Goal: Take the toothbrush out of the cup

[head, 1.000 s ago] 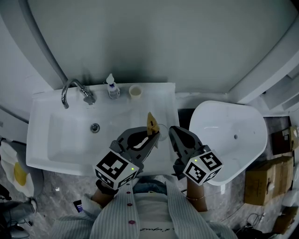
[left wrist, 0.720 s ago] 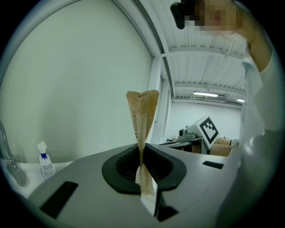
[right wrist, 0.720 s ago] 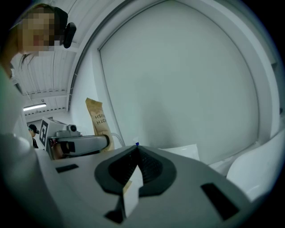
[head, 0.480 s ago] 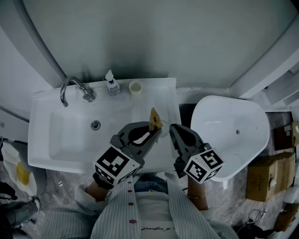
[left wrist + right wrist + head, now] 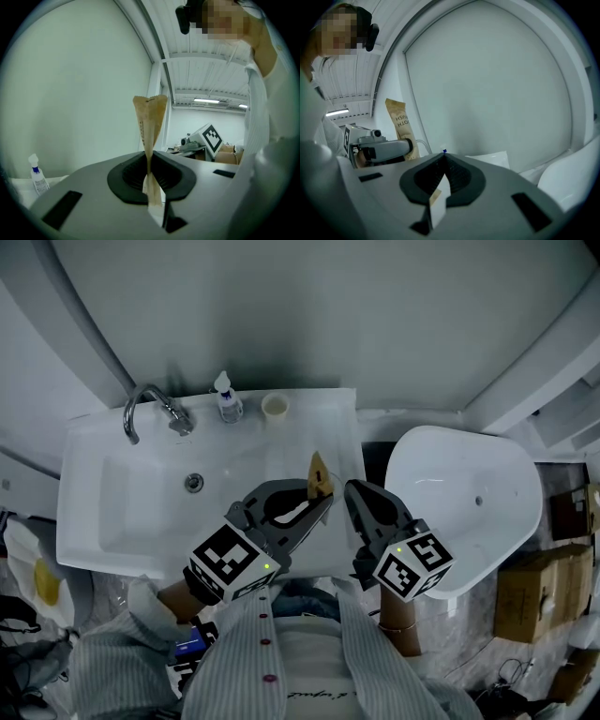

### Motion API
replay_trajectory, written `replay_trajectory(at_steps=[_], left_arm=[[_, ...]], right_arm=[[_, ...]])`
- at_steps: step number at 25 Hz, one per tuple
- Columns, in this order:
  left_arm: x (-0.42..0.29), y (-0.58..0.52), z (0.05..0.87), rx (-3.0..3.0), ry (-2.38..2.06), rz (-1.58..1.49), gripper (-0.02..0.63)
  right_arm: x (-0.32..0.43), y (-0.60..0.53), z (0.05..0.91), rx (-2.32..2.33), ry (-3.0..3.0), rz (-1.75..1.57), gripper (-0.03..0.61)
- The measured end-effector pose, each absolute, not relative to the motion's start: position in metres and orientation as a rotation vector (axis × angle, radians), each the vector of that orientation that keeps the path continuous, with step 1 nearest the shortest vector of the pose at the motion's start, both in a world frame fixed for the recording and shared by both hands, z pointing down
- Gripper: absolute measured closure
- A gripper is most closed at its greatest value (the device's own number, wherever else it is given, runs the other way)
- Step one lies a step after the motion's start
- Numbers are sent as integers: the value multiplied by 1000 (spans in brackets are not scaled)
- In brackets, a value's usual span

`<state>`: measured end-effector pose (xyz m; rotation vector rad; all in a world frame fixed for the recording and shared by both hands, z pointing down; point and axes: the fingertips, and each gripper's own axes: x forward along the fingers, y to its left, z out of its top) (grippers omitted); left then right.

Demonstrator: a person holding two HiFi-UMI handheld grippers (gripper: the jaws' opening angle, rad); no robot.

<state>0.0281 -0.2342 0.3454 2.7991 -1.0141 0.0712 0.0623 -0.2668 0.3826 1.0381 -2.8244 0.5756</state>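
A toothbrush in a tan paper packet (image 5: pixel 320 474) stands upright over the right ledge of the white sink (image 5: pixel 103 521). My left gripper (image 5: pixel 323 499) is shut on the packet's lower part. In the left gripper view the packet (image 5: pixel 149 122) rises from between the closed pads of the left gripper (image 5: pixel 151 176). My right gripper (image 5: pixel 352 489) hovers just right of it, apart from the packet, jaws together. In the right gripper view a thin white strip lies in the slot of the right gripper (image 5: pixel 443 157); I cannot tell what it is. A small cream cup (image 5: pixel 274 406) stands on the sink's back rim.
A chrome tap (image 5: pixel 142 411) and a small pump bottle (image 5: pixel 228 401) stand at the sink's back edge. A white toilet bowl (image 5: pixel 469 512) sits right of the sink. Cardboard boxes (image 5: pixel 539 596) are on the floor at far right. A curved grey wall is behind.
The left gripper has tilted slightly with the packet still in it, and its sleeve shows more at lower left. The right gripper has kept still.
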Motion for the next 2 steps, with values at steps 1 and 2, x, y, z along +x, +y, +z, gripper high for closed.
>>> replay_trajectory(at_steps=[1,2], left_arm=[[27,-235,344,2798,-1012,60,578],[27,-236,342,2796,-1010,49,578]], right_arm=[[63,-267,382,1042,-2823,572,568],[65,-267,381,1046,-2822,569,568]])
